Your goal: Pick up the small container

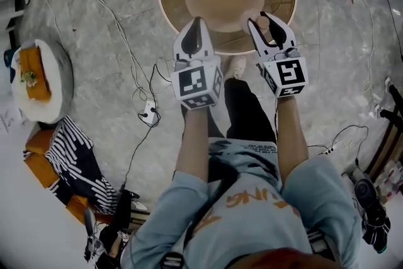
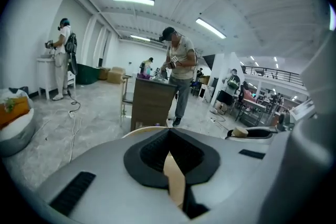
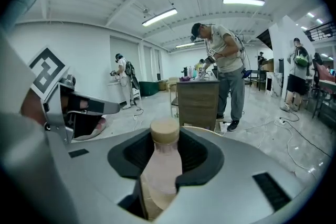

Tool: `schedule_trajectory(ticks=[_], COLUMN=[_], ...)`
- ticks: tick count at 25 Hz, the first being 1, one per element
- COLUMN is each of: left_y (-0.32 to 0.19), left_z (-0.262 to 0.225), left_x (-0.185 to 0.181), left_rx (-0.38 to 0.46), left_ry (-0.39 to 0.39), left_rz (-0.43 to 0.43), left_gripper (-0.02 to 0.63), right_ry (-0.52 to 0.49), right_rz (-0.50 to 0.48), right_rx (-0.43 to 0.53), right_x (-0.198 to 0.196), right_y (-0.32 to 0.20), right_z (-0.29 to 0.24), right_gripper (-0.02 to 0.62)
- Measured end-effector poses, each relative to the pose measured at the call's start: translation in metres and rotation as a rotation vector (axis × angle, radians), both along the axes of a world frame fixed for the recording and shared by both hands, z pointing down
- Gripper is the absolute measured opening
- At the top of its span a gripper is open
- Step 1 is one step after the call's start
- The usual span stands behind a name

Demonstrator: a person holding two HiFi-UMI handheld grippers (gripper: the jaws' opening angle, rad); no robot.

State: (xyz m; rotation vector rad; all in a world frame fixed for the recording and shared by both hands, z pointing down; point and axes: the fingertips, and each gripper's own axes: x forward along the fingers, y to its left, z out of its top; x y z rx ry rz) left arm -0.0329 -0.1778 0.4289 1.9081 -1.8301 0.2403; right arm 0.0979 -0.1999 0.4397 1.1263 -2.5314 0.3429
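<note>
Right hand-held gripper (image 1: 268,27) clamps the small pale-pink, tan-capped plastic bottle (image 3: 160,165) between its jaws; the left hand-held gripper (image 1: 197,31) beside it is clenched empty. Best to squeeze evenly and raise the bottle upright, clear of the round wooden bench (image 1: 288,0) ahead.

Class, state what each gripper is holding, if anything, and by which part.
The right gripper holds the small bottle by its body, below the cap. The left gripper is shut, holding nothing.
</note>
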Motion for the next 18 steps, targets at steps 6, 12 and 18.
schedule_trajectory(ticks=[6, 12, 18], left_y=[0.001, 0.008, 0.009], left_z=[-0.085, -0.152, -0.196], left_x=[0.015, 0.028, 0.043], left_rx=[0.072, 0.143, 0.22], left_ry=[-0.06, -0.103, -0.123], left_rz=[-0.032, 0.008, 0.068], left_gripper=[0.023, 0.024, 0.023], right_ry=[-0.05, -0.08, -0.126], right_rz=[0.016, -0.051, -0.111], right_rx=[0.063, 0.153, 0.225], right_x=[0.016, 0.012, 0.008], right_y=[0.0, 0.008, 0.015], right_z=[-0.091, -0.174, -0.229], right_gripper=[0.147, 0.147, 0.147])
